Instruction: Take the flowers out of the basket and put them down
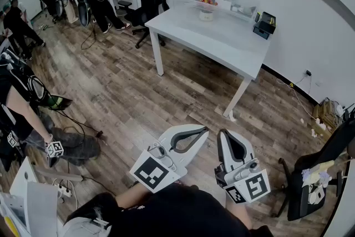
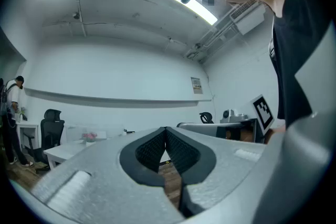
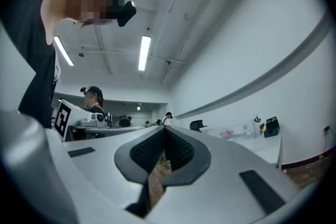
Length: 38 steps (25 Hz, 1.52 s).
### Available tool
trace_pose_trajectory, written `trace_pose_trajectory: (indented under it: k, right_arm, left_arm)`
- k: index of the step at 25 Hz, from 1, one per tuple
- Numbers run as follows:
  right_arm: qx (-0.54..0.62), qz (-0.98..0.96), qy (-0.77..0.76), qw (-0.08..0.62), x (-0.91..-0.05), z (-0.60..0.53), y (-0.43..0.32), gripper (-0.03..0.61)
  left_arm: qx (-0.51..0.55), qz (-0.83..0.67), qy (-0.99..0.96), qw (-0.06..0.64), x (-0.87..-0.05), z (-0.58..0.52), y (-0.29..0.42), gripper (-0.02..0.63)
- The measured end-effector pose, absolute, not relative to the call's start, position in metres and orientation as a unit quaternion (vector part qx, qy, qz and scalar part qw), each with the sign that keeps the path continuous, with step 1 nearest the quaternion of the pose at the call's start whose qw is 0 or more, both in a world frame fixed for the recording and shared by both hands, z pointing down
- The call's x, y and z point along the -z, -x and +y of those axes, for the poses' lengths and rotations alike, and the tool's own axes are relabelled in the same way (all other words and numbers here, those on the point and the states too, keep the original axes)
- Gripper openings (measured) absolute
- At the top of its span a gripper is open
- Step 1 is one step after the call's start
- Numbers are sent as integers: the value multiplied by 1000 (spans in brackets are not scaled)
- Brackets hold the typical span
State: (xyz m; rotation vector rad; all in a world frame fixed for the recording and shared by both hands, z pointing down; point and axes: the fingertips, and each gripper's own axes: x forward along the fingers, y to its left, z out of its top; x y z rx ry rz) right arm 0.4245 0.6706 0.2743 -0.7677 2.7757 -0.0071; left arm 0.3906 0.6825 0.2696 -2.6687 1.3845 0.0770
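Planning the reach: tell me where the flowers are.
Head view: the flowers sit at the far edge of the white table by the wall, left of a black box.

No word, number or brand can be read anywhere. The only print is a black-and-white square marker (image 1: 151,172) on the cube of the left gripper (image 1: 204,130) and a second marker (image 1: 256,186) on the right gripper (image 1: 223,134); both are coded patterns without letters. A wall notice (image 2: 196,84) is too small to read.

Right tool (image 3: 165,128) closed, nothing held, ceiling lights (image 3: 144,52) overhead
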Motion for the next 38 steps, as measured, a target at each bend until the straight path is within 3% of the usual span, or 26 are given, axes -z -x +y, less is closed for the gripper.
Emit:
trace_pose_trajectory:
  k: [38]
  right_arm:
    - [14,960,241,143,-291,690,-484,12]
  left_arm:
    - [1,471,879,81,-279,700,-452,6]
